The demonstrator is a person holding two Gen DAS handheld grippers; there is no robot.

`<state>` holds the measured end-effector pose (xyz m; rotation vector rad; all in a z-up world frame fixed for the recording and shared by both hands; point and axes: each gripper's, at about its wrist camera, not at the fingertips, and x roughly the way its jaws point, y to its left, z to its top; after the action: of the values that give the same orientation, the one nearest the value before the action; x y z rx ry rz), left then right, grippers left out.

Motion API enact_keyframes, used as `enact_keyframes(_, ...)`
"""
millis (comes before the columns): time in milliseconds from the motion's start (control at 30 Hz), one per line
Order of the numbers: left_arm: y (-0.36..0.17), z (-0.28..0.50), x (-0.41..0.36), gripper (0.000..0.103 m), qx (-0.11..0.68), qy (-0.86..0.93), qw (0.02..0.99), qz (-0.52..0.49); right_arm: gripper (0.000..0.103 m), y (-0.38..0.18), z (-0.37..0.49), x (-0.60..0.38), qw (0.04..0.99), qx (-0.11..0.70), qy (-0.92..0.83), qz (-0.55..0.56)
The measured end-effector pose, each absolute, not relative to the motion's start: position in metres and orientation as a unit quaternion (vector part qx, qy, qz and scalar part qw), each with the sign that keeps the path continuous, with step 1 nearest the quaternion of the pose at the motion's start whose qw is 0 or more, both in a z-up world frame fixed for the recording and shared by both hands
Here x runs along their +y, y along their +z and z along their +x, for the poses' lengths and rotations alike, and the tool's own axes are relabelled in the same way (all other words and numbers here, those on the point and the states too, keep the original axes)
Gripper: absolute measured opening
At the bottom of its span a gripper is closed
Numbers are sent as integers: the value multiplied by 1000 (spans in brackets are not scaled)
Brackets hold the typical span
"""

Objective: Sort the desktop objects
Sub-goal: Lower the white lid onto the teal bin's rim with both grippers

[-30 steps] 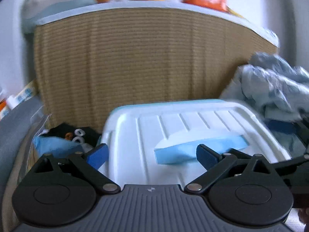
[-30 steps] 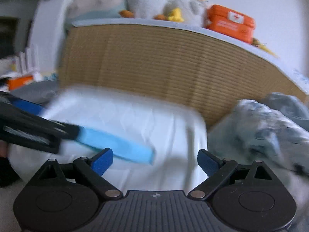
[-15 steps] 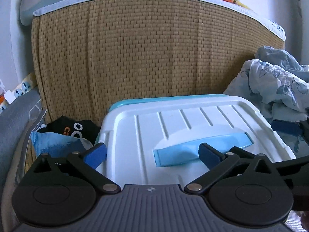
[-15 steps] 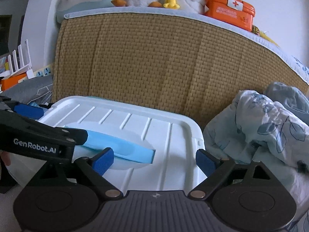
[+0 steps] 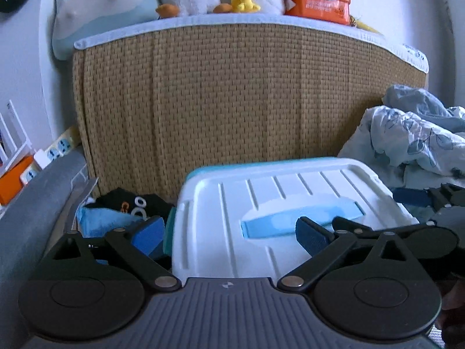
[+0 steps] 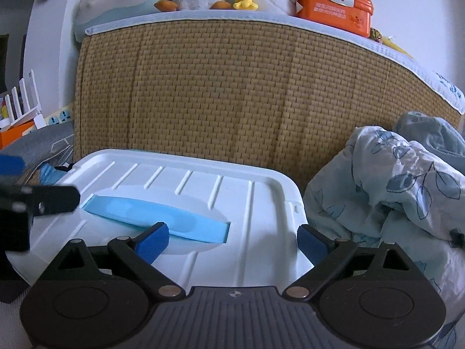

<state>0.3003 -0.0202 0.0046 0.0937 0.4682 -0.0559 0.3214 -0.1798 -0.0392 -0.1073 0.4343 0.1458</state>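
The white storage box [image 5: 284, 212] looks hard, smooth and maybe heavy. Grab its blue handle [image 5: 302, 221]. The left gripper [image 5: 229, 232] and right gripper [image 6: 232, 240] have fingers wide open, holding nothing.

Left gripper [image 5: 229, 232]: black linkage arms, round black discs, silver pivot screws, blue pads | right gripper [image 6: 232, 238]: same build (ribbed grey housing, small central emblem)

Left gripper [image 5: 228, 234], jaws apart, over white box lid [image 5: 279, 203].
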Motion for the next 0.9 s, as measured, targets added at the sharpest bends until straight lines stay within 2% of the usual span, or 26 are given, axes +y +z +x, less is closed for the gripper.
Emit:
enact_keyframes(300,-14,321,-10,101,261,3,965,-15,100,-38,325,-183,972,224,53,-38)
enact_keyframes(900,-19,338,-15,102,256,0,967,-9,100,-39,333,-184,977,207,37,-36)
